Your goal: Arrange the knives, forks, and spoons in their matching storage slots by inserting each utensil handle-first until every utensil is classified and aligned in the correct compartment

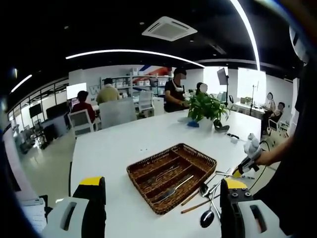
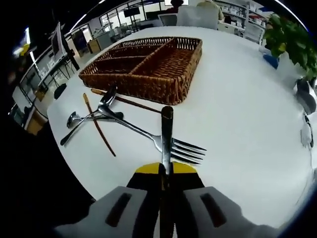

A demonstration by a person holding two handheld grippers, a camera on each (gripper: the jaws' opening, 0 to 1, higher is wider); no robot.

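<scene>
A brown wicker tray (image 1: 198,161) with long compartments lies on the white table, and a few metal utensils (image 1: 173,188) lie inside it. My left gripper (image 1: 162,184) hovers open before the tray, nothing between its jaws. To the right, a gloved hand holds my right gripper (image 1: 244,167) near the loose utensils. In the right gripper view my right gripper (image 2: 167,168) is shut on a slim metal knife (image 2: 167,131), which points toward the tray (image 2: 168,87). Under the knife lies a fork (image 2: 173,146). Spoons (image 2: 106,101) and wooden chopsticks (image 2: 99,126) lie to its left.
A potted plant (image 1: 205,109) and small dark objects stand beyond the tray. Several people sit or stand at the table's far end among chairs. The table's near edge (image 2: 84,168) runs close below the loose spoons (image 1: 207,218).
</scene>
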